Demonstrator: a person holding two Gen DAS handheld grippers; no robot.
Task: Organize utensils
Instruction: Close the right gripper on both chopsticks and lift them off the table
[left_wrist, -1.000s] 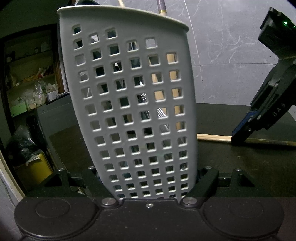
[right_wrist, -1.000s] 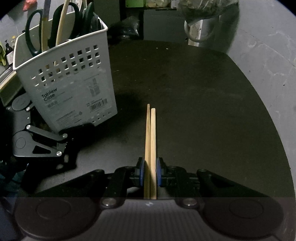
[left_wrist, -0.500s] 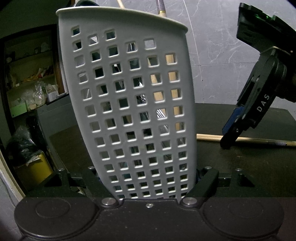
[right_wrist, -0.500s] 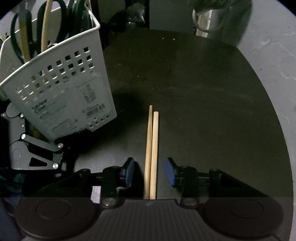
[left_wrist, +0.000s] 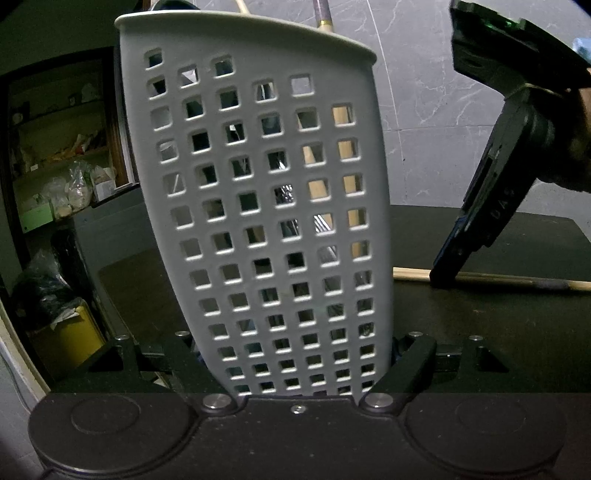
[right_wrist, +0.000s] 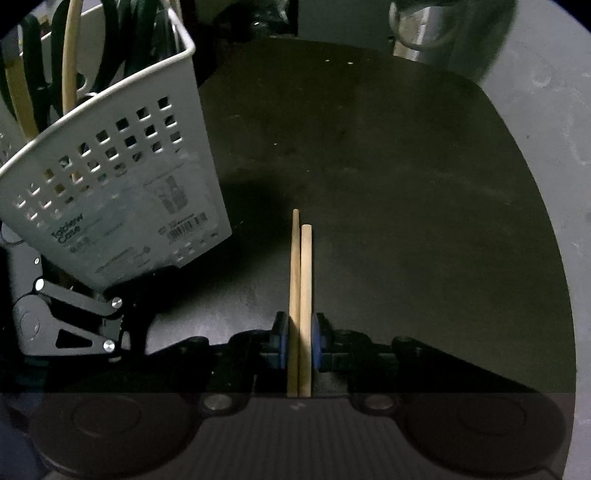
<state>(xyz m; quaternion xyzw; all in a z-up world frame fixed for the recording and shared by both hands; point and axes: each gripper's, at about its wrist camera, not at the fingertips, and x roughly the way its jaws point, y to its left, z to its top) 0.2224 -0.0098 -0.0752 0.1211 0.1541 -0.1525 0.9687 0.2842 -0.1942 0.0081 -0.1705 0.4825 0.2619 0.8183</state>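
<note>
My left gripper (left_wrist: 299, 354) is shut on the base of a grey perforated utensil basket (left_wrist: 266, 206), which leans tilted on the black table. In the right wrist view the basket (right_wrist: 122, 206) stands at the left, holding green-handled scissors (right_wrist: 122, 48) and wooden sticks. My right gripper (right_wrist: 299, 339) points steeply down at the table, and its jaws are closing on two wooden chopsticks (right_wrist: 301, 266) that lie side by side between the blue pads. One chopstick reaches a little further than the other. The left wrist view shows the right gripper (left_wrist: 448, 273) meeting the chopsticks (left_wrist: 517, 282) low over the table.
The black table (right_wrist: 406, 166) has a curved far edge with grey stone floor beyond it. A metal pot (right_wrist: 417, 33) stands past the far edge. Cluttered shelves (left_wrist: 62, 166) and a yellow box (left_wrist: 70, 339) are off to the left of the basket.
The right jaws spread wide around the chopsticks half a second ago and have come together on them again. The right gripper has shifted closer to the basket. The left gripper and basket have not moved.
</note>
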